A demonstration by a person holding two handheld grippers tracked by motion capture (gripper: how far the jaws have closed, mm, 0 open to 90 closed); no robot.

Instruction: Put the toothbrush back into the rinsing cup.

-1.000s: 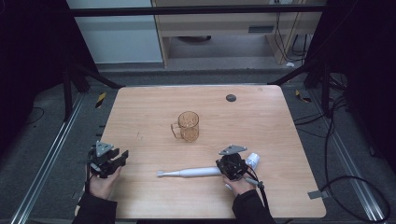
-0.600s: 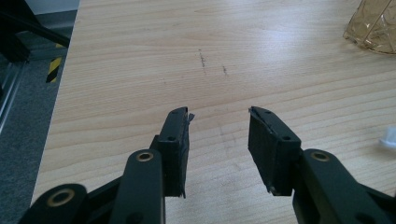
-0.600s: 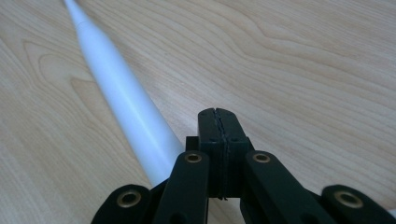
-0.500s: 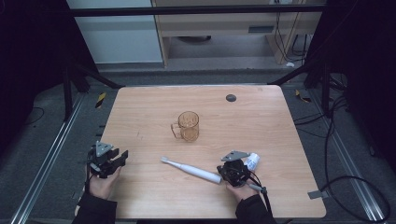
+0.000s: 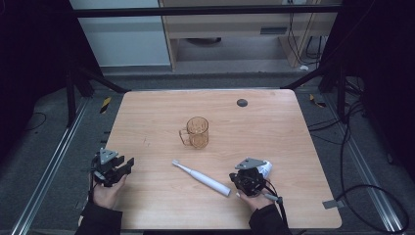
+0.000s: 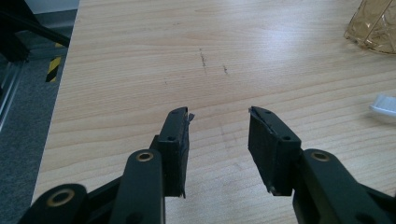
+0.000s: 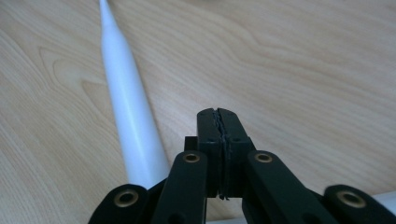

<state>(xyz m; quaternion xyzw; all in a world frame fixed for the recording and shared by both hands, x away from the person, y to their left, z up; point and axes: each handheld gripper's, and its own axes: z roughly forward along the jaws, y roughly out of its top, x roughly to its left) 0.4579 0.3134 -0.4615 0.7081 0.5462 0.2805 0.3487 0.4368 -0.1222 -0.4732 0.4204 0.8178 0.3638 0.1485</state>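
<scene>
Toothbrush [image 5: 201, 176] has swung on the table [image 5: 274, 127] since a second ago: then it lay nearly level across the front of the right gripper [image 5: 243, 182], head away to that gripper's left; half a second ago it was already angled; now it lies on a clear diagonal, butt end just beside the jaws, brush head pointing up and away toward the amber mug [image 5: 197, 132]. The right hand itself barely shifted, so the handle looks to have been pushed round rather than carried. The mug and the left gripper [image 5: 128, 164] are where they were.

Right jaws: pressed together, pads meeting, nothing between them. In the right gripper view the white handle [image 7: 130, 112] runs alongside them, just off their left, and does not pass between them.

Left jaws: spread, nothing between, bare table ahead; mug base at the far upper right of that view [image 6: 376, 28], a sliver of the brush head [image 6: 384, 104] at the right edge.

Judgement: this was a reorienting nudge, not a pick. The brush is not yet held; the right jaws would have to open and come across onto the handle.

Toothbrush itself: slim white body, thick at the butt and tapering to a narrow neck, small head, lying flat, well apart from the mug.
</scene>
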